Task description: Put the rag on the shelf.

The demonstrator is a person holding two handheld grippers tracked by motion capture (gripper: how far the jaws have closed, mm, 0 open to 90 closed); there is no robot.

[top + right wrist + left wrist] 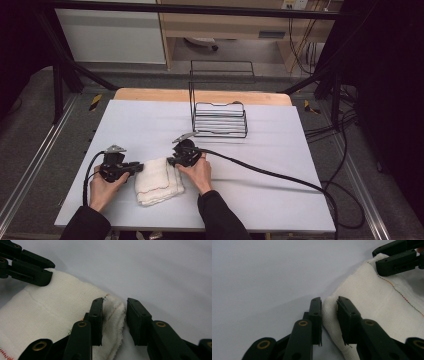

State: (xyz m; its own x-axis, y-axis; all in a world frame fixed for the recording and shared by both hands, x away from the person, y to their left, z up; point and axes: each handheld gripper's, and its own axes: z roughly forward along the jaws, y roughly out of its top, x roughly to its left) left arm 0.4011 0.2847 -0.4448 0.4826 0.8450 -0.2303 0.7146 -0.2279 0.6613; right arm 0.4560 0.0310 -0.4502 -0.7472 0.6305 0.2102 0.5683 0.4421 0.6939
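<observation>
A folded white towel (159, 182) lies on the counter (260, 150) near the person, between the two grippers. The left gripper (329, 317) and the right gripper (114, 321) each have their jaws parted around a far corner of it, not yet clamped. The black wire rack (219, 117) farther back stands empty, so any lifting, unfolding or hanging seems still ahead.
</observation>
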